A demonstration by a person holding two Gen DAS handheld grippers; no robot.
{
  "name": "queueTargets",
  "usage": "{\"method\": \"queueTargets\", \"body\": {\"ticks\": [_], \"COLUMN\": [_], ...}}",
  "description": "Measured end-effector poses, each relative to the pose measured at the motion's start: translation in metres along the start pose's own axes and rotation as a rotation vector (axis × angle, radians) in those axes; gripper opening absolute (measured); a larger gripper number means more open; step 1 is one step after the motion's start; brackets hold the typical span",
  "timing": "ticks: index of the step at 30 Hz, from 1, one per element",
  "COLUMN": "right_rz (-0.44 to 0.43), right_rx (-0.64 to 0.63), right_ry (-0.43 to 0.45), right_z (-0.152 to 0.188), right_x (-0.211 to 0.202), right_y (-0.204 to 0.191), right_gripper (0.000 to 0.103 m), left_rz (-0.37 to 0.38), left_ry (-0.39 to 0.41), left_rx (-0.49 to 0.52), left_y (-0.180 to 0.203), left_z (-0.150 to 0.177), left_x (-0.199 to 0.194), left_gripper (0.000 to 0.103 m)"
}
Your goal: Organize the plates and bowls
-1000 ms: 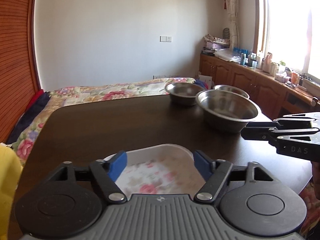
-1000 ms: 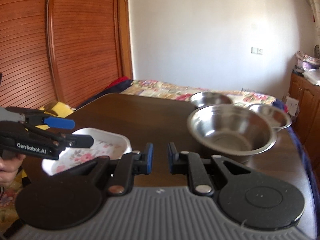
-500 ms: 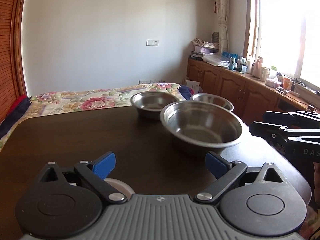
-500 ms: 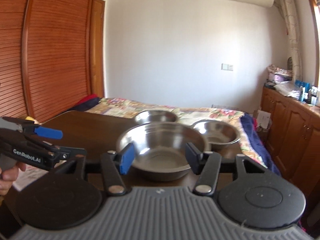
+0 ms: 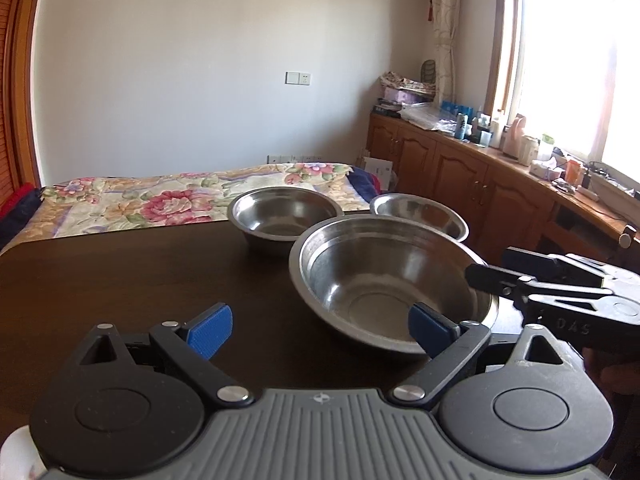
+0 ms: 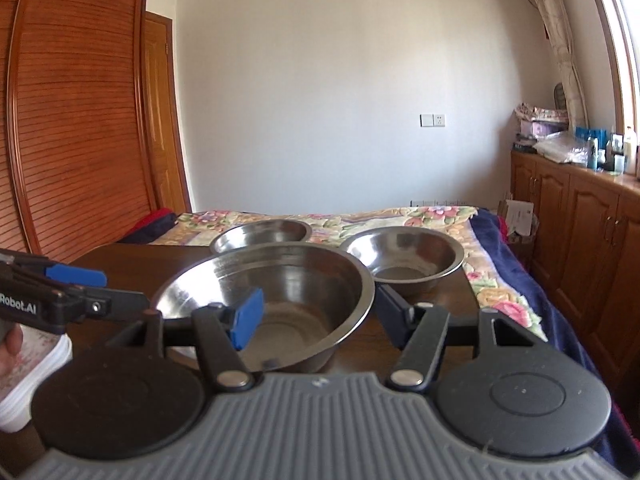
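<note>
Both our grippers swing off the floral plate (image 6: 36, 364) onto the near steel bowl (image 5: 394, 280). Right gripper (image 6: 316, 312) straddles its rim, spread wide; left gripper (image 5: 320, 326) gapes, empty. Light, stiff, slippery: we pinch the rim.

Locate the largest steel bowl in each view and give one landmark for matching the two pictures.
Left wrist view: the largest steel bowl sits right of centre, nearest the camera, in front of two smaller bowls.
Right wrist view: the same bowl is at centre, its right rim between the right tool's open fingers.
Shared landmark: the white wall switch plate.
</note>
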State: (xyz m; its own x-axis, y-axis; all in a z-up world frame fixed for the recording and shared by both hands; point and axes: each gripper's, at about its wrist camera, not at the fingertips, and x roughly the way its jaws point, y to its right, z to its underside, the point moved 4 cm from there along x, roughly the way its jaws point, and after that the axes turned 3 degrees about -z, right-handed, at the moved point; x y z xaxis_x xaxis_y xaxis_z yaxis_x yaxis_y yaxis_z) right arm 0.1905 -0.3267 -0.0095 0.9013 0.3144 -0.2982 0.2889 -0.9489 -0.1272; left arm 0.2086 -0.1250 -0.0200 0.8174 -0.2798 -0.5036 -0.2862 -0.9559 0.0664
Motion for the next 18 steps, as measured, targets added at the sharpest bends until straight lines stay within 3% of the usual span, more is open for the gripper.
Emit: {"method": "queueTargets", "body": {"ticks": [7, 12, 18], "right_rz": [-0.005, -0.005, 0.01], "right_rx": [0.027, 0.047, 0.059], "right_ry": [-0.022, -0.036, -0.057], "right_z": [0.006, 0.005, 0.005], "right_x": [0.012, 0.014, 0.018], "right_y": [0.006, 0.008, 0.012], "right_gripper": [0.063, 0.063, 0.063], "left_rz": [0.0, -0.009, -0.007], "left_ry": [-0.029, -0.044, -0.061], "left_rx": [-0.01, 0.01, 0.013], "left_y": [0.0, 0.003, 0.004], "left_z": [-0.005, -0.005, -0.006], "left_x": [0.016, 0.024, 0.032], "left_gripper": [0.092, 0.076, 0.064]}}
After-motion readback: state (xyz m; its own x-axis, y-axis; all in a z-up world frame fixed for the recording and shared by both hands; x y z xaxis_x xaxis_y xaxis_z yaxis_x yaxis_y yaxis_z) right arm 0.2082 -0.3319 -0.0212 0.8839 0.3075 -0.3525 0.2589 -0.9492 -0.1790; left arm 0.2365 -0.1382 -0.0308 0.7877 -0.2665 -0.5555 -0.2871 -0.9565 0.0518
